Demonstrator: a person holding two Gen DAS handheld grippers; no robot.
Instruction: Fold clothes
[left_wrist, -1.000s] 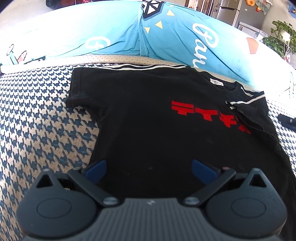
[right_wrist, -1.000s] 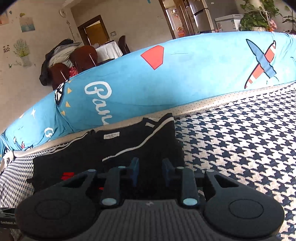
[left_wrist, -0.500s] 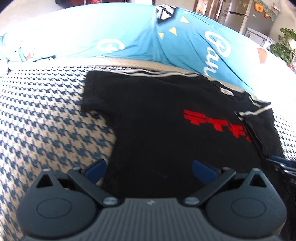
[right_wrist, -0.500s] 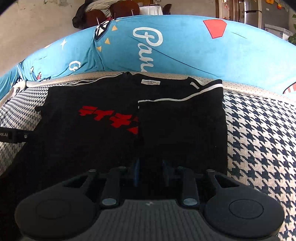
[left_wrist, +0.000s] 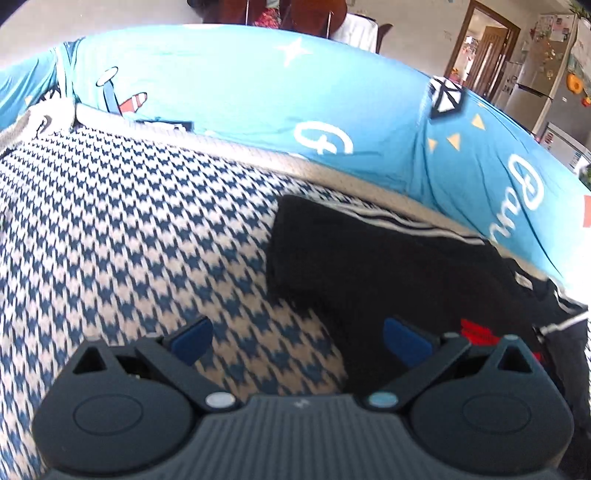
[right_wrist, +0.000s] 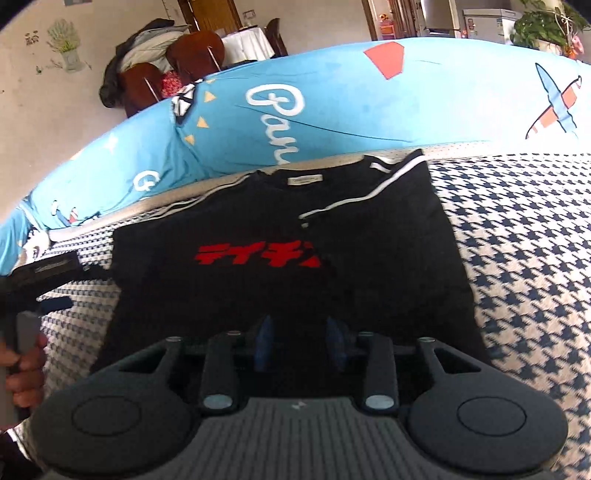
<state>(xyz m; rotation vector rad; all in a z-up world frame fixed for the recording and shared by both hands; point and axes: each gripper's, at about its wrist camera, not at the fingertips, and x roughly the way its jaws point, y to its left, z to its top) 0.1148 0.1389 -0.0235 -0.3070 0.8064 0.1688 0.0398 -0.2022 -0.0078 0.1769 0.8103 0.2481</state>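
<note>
Black T-shirt (right_wrist: 258, 266) lies flat on the houndstooth cover (right_wrist: 517, 229), collar toward the blue printed cushion (right_wrist: 332, 110) at 12 o'clock. Red lettering (right_wrist: 255, 254) shows on the chest. The shirt's side toward 3 o'clock is folded in over the body, its white-striped edge (right_wrist: 354, 201) running across the top of the fold (the fold covers the end of the lettering).

Right gripper (right_wrist: 299, 345): low over the shirt's near hem at 6 o'clock, jaws opening, blue pads a short gap apart. Only flat black cloth shows below the gap; nothing is pinched between the pads.

Left gripper (left_wrist: 295, 339): jaws spread wide and empty. It hangs over the shirt's outer edge, one pad above bare houndstooth, the other above black fabric. The unfolded sleeve (left_wrist: 314, 236) lies toward 1 o'clock from it.

From the right wrist view, the person's hand (right_wrist: 22, 369) holding that left tool sits at 9 o'clock, beside the shirt.
</note>
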